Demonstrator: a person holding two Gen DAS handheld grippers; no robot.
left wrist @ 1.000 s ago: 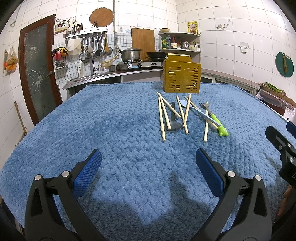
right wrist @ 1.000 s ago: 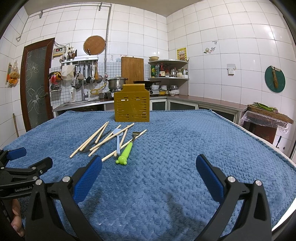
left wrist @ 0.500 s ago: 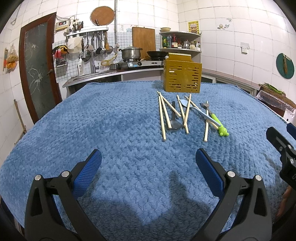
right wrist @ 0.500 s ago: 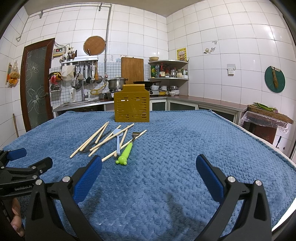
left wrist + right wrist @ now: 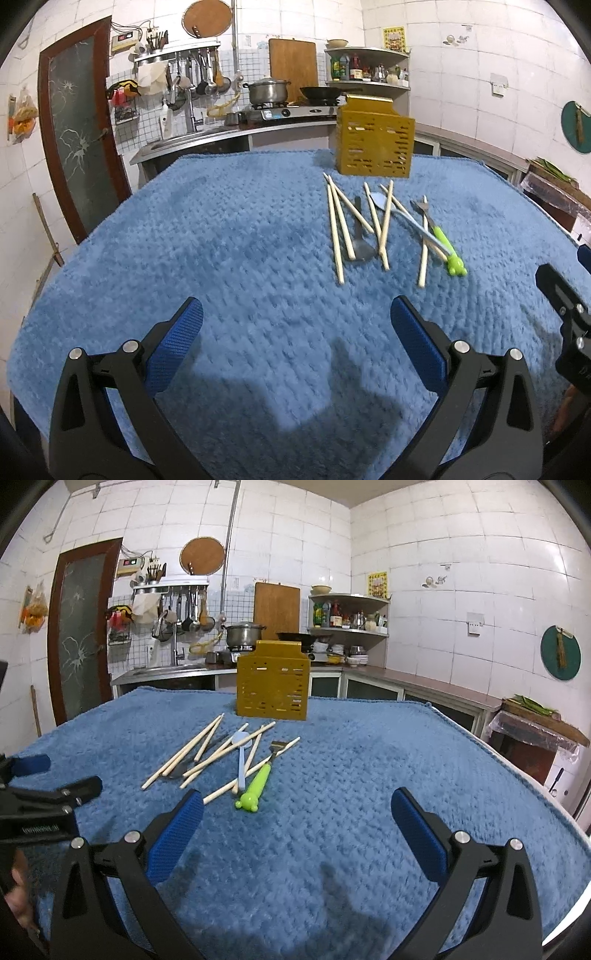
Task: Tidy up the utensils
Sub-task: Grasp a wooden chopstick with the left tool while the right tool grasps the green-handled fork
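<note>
Since a second ago both views have closed slightly on the utensil pile; left gripper and right gripper fingers wide, holding nothing; chopsticks, spoons, green-handled fork lie before yellow holder; nothing sorted yet.

Blk gripper, blue pads.

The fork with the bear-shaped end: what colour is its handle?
Bright lime green handle, with a metal fork head; it shows best in the right wrist view.
</note>
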